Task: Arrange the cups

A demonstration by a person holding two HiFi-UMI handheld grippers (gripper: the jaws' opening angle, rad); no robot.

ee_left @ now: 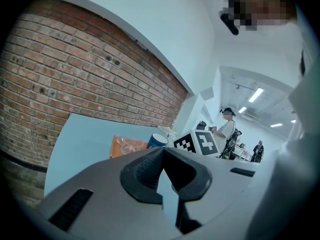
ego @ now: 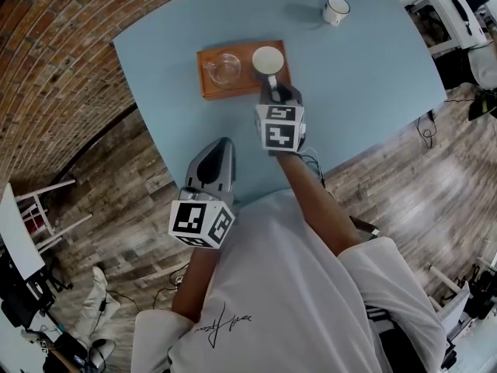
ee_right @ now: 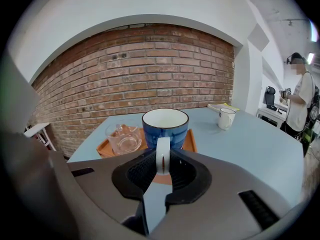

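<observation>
The right claw (ee_right: pixel 162 165) is clamped on the handle (ee_right: pixel 163 155) of the blue cup (ee_right: pixel 165 126), which is upright at the right end of the orange tray (ee_right: pixel 102 149), just beside a glass cup (ee_right: pixel 123 138). The left claw (ee_left: pixel 162 151) is pressed together on nothing by the worktop's (ego: pixel 349 92) near edge. A white mug (ee_right: pixel 225 118) stands well apart.
</observation>
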